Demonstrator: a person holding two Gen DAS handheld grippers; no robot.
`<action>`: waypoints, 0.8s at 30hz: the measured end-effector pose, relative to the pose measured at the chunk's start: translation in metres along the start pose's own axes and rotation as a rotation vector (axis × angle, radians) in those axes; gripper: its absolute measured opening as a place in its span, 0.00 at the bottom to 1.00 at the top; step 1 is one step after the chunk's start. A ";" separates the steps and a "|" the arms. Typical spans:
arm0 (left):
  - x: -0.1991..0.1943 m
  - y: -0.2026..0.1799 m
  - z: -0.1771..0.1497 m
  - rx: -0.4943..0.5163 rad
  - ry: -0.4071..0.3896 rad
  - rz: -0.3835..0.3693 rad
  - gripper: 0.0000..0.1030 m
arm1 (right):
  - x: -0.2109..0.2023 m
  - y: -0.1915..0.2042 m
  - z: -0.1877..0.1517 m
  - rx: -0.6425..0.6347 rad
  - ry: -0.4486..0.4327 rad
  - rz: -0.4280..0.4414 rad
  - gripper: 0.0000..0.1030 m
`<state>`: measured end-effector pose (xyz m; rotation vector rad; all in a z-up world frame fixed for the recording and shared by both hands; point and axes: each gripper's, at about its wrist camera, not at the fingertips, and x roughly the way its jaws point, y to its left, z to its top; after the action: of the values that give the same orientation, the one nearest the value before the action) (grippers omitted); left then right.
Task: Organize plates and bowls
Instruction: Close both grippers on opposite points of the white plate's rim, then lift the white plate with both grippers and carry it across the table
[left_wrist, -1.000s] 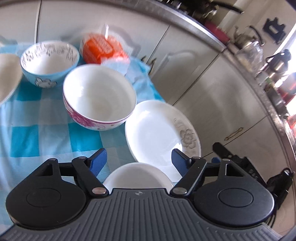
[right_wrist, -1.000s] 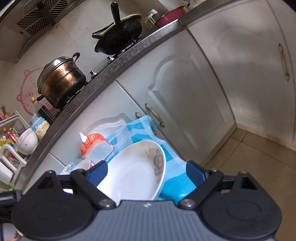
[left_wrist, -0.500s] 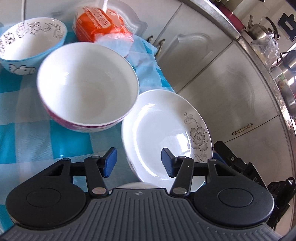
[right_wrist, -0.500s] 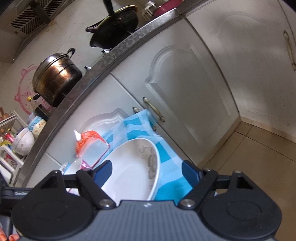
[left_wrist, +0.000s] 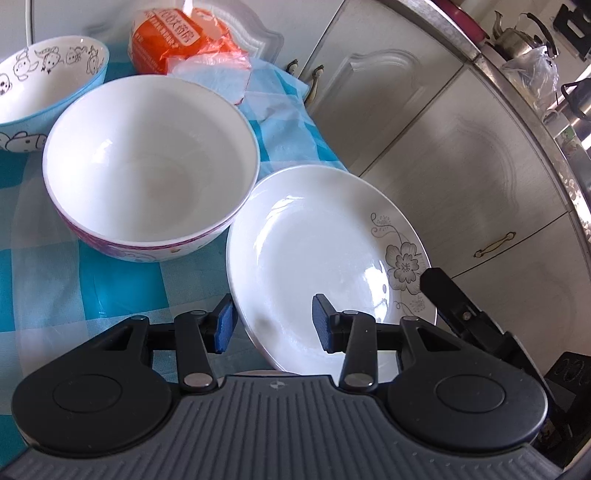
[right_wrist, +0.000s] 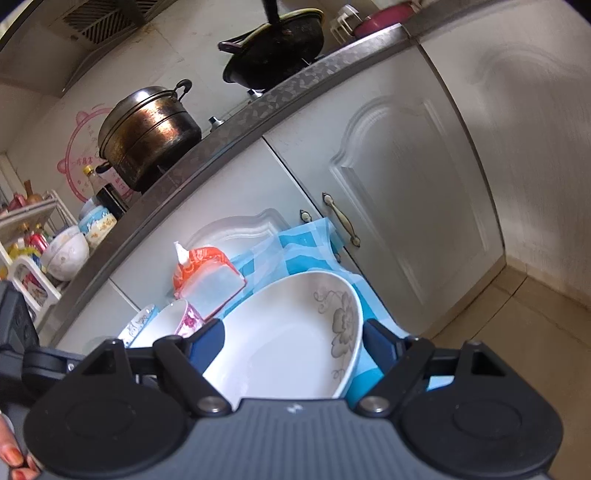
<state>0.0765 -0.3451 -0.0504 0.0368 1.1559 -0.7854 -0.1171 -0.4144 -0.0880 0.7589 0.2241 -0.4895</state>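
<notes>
The left gripper (left_wrist: 271, 325) straddles the near rim of the plate (left_wrist: 325, 258): its fingers (left_wrist: 224, 325) have just been closing, one outside the rim and one over the plate's inside, with a gap showing at both, so no pinch yet. The right gripper (right_wrist: 291, 345) brackets the same plate (right_wrist: 288, 343) from the other side, about half open; whether its fingers (right_wrist: 380, 347) touch the rim I cannot tell.

The plate sits at the table's (left_wrist: 110, 295) near right corner on the blue check cloth, its right edge overhanging. It looks tilted, its left rim raised near the pink bowl (left_wrist: 151, 166). Being round it has no long axis; its flower print faces the cabinets (left_wrist: 480, 166).

Beyond it the pink bowl stands upright, then the blue bowl (left_wrist: 48, 92) at far left, beside an orange packet (left_wrist: 177, 33).

Judged from this, sorting is at an early stage: nothing visible is stacked, both bowls stand apart, and the plate is yet to be lifted.
</notes>
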 end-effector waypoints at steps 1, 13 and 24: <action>0.000 -0.001 0.000 0.001 -0.006 -0.003 0.46 | -0.001 0.002 -0.001 -0.023 -0.006 -0.008 0.80; -0.019 -0.006 -0.002 0.013 -0.086 -0.028 0.44 | -0.016 0.024 -0.003 -0.181 -0.094 -0.044 0.79; -0.065 -0.014 -0.017 0.013 -0.196 -0.091 0.44 | -0.043 0.048 -0.004 -0.295 -0.190 -0.061 0.79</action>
<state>0.0434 -0.3136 0.0011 -0.0810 0.9713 -0.8574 -0.1304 -0.3672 -0.0467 0.4160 0.1385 -0.5683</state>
